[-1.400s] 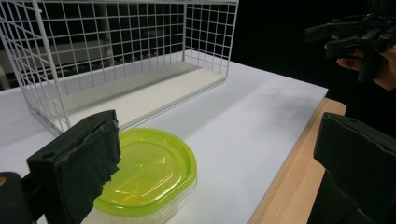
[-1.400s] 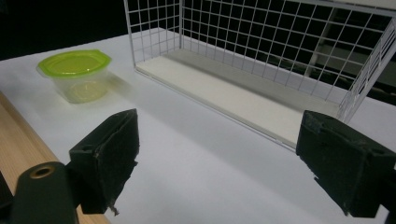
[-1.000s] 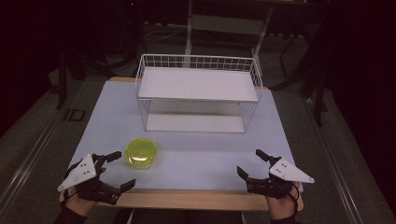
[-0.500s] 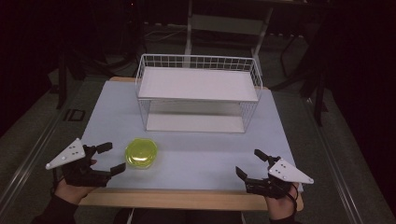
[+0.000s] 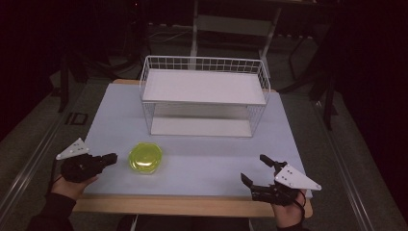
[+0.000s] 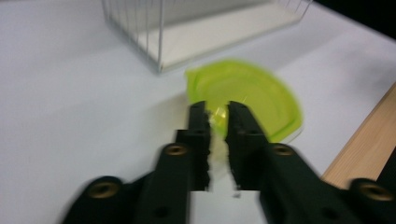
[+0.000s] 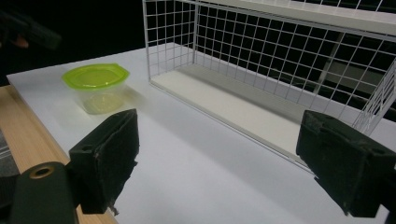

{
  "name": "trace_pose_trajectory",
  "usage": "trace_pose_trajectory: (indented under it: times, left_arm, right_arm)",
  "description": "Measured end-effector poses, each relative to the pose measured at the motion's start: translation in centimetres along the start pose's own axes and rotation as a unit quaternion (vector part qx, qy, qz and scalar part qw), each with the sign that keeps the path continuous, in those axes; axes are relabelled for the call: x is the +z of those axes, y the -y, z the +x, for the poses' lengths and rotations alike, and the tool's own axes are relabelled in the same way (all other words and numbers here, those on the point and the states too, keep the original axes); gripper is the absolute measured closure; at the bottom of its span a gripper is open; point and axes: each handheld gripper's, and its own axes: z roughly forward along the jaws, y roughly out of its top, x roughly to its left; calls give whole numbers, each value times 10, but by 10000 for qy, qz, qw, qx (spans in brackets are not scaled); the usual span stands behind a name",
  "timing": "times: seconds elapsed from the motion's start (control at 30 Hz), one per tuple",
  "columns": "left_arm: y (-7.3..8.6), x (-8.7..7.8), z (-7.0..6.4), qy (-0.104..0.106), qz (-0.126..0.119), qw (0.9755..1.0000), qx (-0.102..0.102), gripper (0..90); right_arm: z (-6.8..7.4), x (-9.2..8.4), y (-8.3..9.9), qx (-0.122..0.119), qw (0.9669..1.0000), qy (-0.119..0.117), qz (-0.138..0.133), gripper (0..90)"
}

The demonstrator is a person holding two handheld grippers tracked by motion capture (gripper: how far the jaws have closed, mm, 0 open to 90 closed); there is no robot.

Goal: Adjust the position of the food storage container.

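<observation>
Dark floor and black stands ring the bench (image 5: 288, 144), a pale sheet over a wooden top whose edge shows along the near side. At twelve o'clock on it stands a white wire rack (image 5: 204, 96) with a white shelf on top and a white base below.

At about seven o'clock from the rack, nearer me, sits a small container (image 5: 144, 158): a clear tub with a bright yellow-green lid, rounded with flattened corners and a raised rim. From my right gripper's view the tub's see-through wall shows under the lid, and it stands upright on the sheet, apart from the rack.

My left gripper (image 5: 111, 157) lies at nine o'clock of the container, pointing at it, its tips near the lid's rim but not on it in the high view. Its jaws have just been closing and now stand clenched, almost together, with nothing between them; in its own view the tips lie in front of the green lid, blurred.

My right gripper (image 5: 254, 169) rests at five o'clock on the bench, near the wooden edge, jaws spread wide and released, well apart from the container.
</observation>
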Motion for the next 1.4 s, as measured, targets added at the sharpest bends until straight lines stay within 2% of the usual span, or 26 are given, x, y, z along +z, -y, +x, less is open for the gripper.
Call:
trace_pose_trajectory:
  times: [0.13,0.23,0.47,0.57,0.87,1.03,1.2,1.27,1.33,1.4]
  left_arm:
    - [7,15,3,-121,485,9987,-71,900]
    - [7,25,3,-105,664,9977,-74,900]
    - [4,51,-9,269,993,9947,-37,900]
    - [4,59,-14,324,1116,9932,20,900]
    - [3,71,-30,507,1238,9910,-2,900]
    - [-3,82,-46,672,1277,9895,104,900]
    - [-6,88,-56,796,1344,9876,156,900]
    - [-6,86,-56,721,1342,9882,177,900]
    - [-6,83,-51,646,1332,9889,102,900]
    - [-4,79,-44,449,1316,9903,-5,900]
  right_arm:
    - [0,0,0,-13,10000,-8,16,133]
    - [0,1,1,16,10000,-40,35,133]
    - [-1,3,2,49,9999,-85,90,134]
    - [-1,3,2,54,9999,-86,98,134]
    - [-1,3,2,32,9999,-90,123,134]
    - [0,3,2,23,9999,-82,126,135]
    - [-1,2,2,41,9999,-103,123,135]
    - [-1,2,2,37,9999,-110,121,136]
    - [-1,2,2,40,9999,-109,120,136]
    - [-1,2,1,41,9998,-112,128,136]
